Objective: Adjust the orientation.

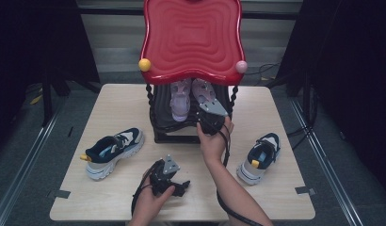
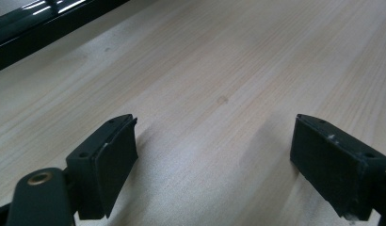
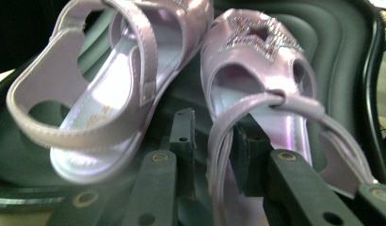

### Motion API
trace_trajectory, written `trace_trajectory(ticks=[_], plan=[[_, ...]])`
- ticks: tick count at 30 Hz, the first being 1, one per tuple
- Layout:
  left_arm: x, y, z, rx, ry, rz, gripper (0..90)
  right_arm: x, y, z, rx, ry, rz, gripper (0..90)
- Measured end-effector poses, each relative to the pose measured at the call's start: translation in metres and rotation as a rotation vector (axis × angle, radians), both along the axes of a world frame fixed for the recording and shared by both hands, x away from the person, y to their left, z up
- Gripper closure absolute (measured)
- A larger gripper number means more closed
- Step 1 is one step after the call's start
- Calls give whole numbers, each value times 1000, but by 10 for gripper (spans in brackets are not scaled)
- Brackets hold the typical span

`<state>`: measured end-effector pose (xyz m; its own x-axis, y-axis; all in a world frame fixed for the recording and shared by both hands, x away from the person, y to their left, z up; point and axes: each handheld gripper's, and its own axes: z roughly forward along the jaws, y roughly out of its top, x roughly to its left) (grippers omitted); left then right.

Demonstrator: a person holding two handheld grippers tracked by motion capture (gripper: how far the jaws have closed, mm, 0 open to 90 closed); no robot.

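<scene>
Two lilac sandals lie side by side on the black lower tray [image 1: 162, 115] of a small rack. In the right gripper view the left sandal [image 3: 101, 94] and the right sandal [image 3: 257, 70] sit close ahead on that black tray [image 3: 344, 42]. My right gripper [image 3: 212, 136] is open, with the right sandal's heel strap [image 3: 219, 141] passing between its jaws and a gap beside the left pad. From above, my right gripper [image 1: 204, 107] reaches under the rack to the right sandal [image 1: 204, 92]. My left gripper [image 1: 180, 187] rests low near the table's front, open [image 2: 214, 155], nothing between its jaws.
The rack's wavy red top [image 1: 191, 37] overhangs the tray, with a yellow knob [image 1: 144, 64] and a pink knob [image 1: 241, 66]. A navy and white sneaker [image 1: 113, 150] lies at the table's left, its partner [image 1: 259, 157] at the right. The wooden table [image 1: 125, 103] ends near my forearms.
</scene>
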<state>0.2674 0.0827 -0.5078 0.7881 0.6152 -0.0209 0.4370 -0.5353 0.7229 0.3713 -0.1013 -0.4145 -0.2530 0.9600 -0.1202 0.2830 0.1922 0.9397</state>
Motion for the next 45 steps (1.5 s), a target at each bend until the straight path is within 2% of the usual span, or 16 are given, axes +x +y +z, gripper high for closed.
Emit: trace_trajectory(ticks=[6,11,16,22,24,29,39,45], plan=[[0,0,0,0,1,0,147,-3,-8,-4,-1,52,34,607],[0,0,0,-1,2,-1,147,-8,-16,-3,-8,55,47,614],[0,0,0,0,1,-1,147,-10,-18,-1,-33,65,65,671],[0,0,0,-1,2,-1,147,-8,-15,0,-36,76,81,853],[0,0,0,-1,2,-1,147,-8,-12,1,-41,64,63,861],[0,0,0,-1,2,-1,146,-8,-10,3,-6,21,41,867],[0,0,0,-1,2,-2,147,0,2,14,36,-16,5,869],[0,0,0,-8,0,3,147,8,6,17,74,-5,-31,867]])
